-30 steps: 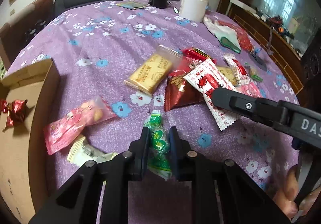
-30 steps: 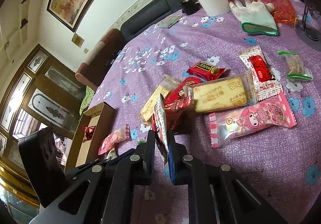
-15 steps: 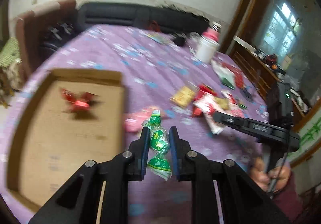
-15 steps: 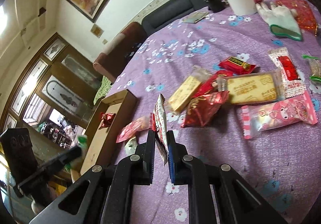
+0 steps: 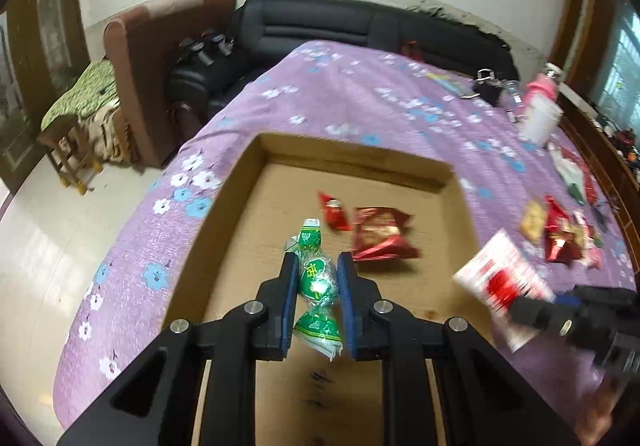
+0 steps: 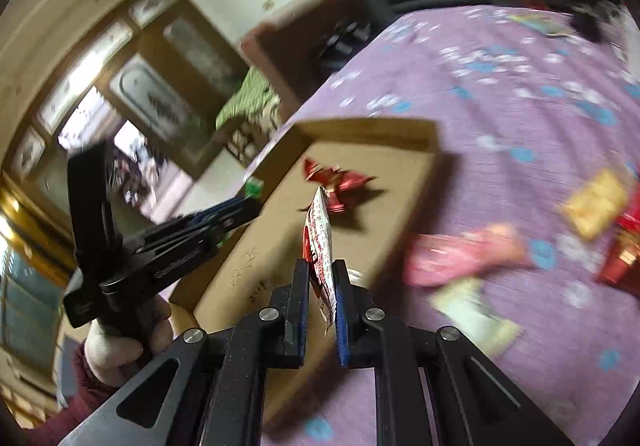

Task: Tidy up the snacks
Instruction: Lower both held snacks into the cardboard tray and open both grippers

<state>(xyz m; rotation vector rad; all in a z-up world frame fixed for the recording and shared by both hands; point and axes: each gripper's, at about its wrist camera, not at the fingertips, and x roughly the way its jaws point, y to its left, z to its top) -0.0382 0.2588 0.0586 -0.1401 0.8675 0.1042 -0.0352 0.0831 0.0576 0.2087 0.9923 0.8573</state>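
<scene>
I swing both tongs off the snack pile to over the box [image 5: 236, 206], left gripper [image 5: 318, 278] clamped on a green candy [image 5: 316, 278], right gripper [image 6: 321, 286] pinching a white packet [image 6: 320, 238], both ready to drop in.

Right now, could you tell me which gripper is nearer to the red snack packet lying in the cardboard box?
Left. The left gripper hangs above the cardboard box, beside the red snack packet; the right gripper is near the box's right wall.

A purple cloth with blue and white flowers [image 5: 360, 102] covers the table; the brown cardboard box [image 5: 352, 154] holds shiny red foil packets [image 5: 380, 234], blurred, perhaps gold-printed.
</scene>
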